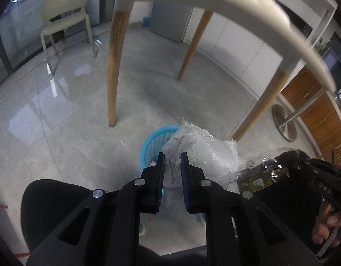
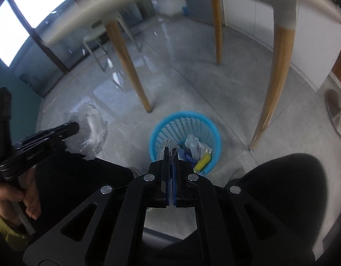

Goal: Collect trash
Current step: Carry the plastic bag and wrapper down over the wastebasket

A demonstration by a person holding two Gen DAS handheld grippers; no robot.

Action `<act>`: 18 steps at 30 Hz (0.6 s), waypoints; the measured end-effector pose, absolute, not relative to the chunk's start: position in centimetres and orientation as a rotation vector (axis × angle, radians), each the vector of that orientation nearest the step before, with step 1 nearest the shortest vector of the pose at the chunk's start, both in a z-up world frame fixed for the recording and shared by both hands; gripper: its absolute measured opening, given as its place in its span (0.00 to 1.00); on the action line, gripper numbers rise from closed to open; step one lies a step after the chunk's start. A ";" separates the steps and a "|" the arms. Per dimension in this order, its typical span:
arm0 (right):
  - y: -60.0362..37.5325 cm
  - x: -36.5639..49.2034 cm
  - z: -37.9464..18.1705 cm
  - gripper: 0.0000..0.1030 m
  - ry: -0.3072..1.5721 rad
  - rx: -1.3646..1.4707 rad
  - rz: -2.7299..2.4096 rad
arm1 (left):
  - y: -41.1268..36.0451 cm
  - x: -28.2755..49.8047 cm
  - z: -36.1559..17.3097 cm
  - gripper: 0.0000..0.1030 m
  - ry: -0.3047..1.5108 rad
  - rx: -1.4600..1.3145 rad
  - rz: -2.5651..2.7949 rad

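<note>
My left gripper [image 1: 172, 170] fingers clamped a clear plastic bag [image 1: 205, 153] above the blue basket [image 2: 185, 122] on the floor; right gripper [image 2: 171, 153] fingers pinched a clear plastic piece [image 2: 167, 144] over it, w/ trash inside.

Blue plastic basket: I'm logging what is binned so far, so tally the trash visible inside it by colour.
In the round blue plastic basket, seen from the right wrist:
Yellow cylindrical piece: 1
White crumpled wrapper: 1
Dark blue scrap: 1
Total: 3 visible; anything beneath is hidden.
</note>
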State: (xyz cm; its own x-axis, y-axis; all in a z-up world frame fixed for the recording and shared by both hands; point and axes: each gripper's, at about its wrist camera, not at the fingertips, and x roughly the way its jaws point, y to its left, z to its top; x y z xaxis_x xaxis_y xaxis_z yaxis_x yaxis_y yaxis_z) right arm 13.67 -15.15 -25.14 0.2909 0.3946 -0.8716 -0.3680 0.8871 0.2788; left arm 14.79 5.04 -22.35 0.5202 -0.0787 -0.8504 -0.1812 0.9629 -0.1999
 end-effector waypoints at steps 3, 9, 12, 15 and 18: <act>-14.5 14.8 -27.8 0.01 1.214 0.020 0.486 | 5.2 15.7 -24.1 0.13 1.052 -0.284 0.071; -14.1 16.6 -31.0 0.01 1.269 0.037 0.461 | 5.4 17.0 -27.3 0.13 1.106 -0.315 0.094; -13.8 17.6 -32.1 0.01 1.278 0.044 0.448 | 5.3 17.8 -28.1 0.13 1.126 -0.319 0.100; -13.4 18.6 -33.4 0.01 1.276 0.012 0.417 | 5.4 18.7 -29.2 0.13 1.146 -0.326 0.112; -13.0 19.3 -34.8 0.01 1.290 -0.014 0.399 | 5.4 19.3 -30.3 0.13 1.163 -0.328 0.123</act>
State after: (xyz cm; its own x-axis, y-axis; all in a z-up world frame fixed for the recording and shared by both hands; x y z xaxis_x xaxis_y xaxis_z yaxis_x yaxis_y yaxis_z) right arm 19.30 -12.95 -34.79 0.2190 0.2810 -0.9344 -0.2959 0.9317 0.2108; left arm 19.25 5.41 -30.31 0.3964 -0.0735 -0.9151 -0.2636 0.9457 -0.1902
